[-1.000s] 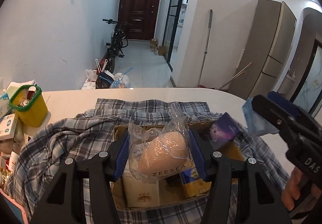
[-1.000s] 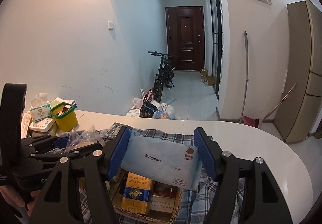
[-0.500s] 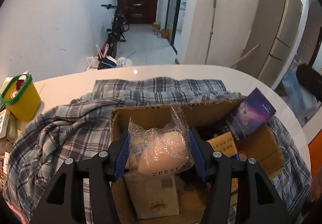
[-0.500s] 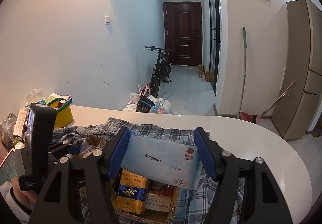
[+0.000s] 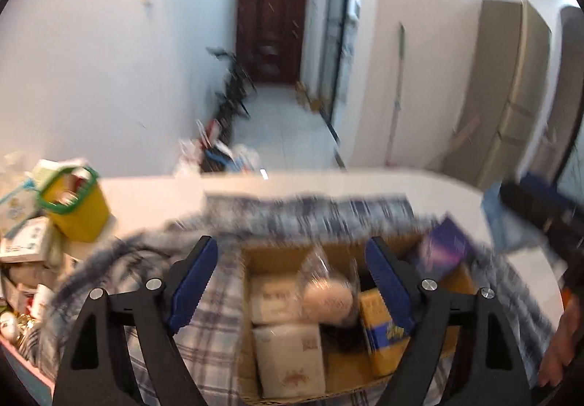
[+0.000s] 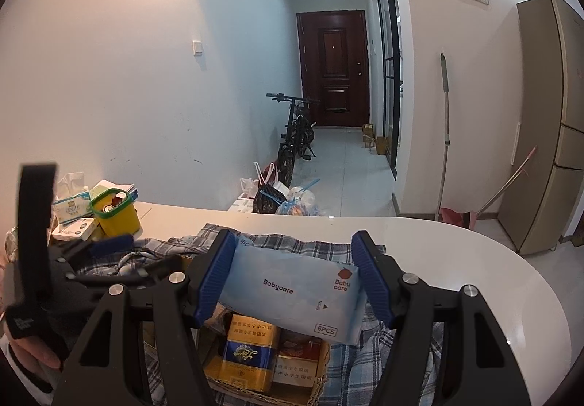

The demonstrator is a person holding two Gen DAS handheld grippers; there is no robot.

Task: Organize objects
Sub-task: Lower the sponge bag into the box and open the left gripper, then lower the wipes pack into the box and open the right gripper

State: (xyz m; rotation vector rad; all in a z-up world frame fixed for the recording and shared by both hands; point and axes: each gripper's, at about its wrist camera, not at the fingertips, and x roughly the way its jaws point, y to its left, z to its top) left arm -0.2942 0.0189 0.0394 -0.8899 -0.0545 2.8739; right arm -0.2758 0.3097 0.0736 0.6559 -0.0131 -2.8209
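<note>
The left gripper (image 5: 290, 280) had just been opening, jaws wide and nothing pressed between them; a second before, its pads pinched the bagged sponge (image 5: 326, 296), which now lay loose in the cardboard box (image 5: 277, 256) on the plaid cloth (image 5: 204, 325). The right gripper (image 6: 292, 276) clamped the Babycare wipes pack (image 6: 292, 293) above the box. That pack looked soft, light and slippery, best squeezed across its short ends, as here.
</note>
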